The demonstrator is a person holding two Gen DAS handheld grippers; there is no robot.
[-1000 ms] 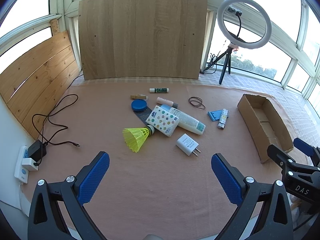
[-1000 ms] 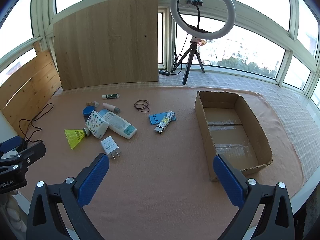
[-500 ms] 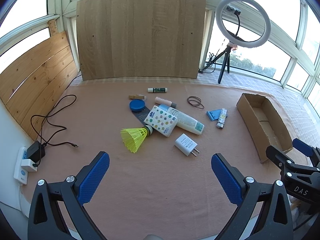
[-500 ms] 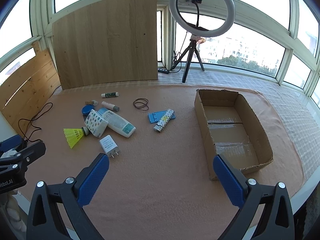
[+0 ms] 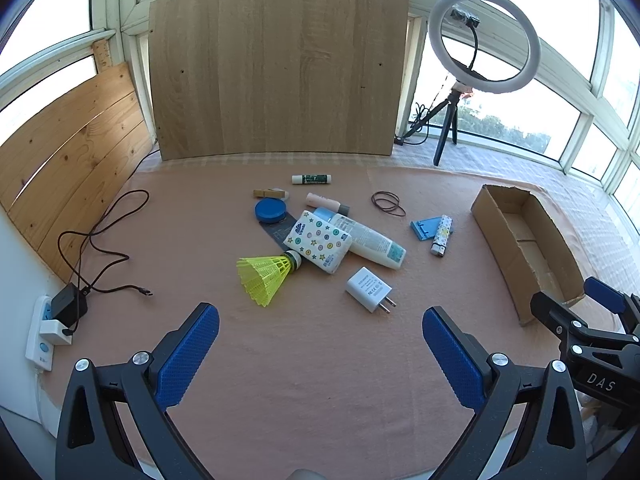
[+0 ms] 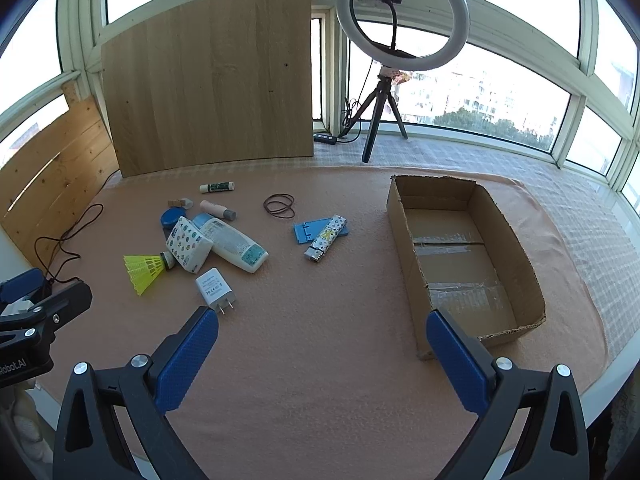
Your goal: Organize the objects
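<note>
Left tongs [image 5: 320,344] and right tongs [image 6: 320,348] both hang spread wide and empty above the desk [image 6: 320,360], likely surveying before a first pick; the clutter, from yellow shuttlecock [image 6: 144,270] to white charger [image 6: 214,286], lies left of the bare cardboard box [image 6: 516,256]

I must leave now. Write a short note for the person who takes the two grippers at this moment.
Left gripper: open, holds nothing. Right gripper: open, holds nothing.
Cardboard box stands on the right with nothing in it.
Shuttlecock, charger, tissue pack, bottle, lighter and the small items lie loose on the cloth.
Done: nothing is in the box.
Left: probably put everything into it.
</note>
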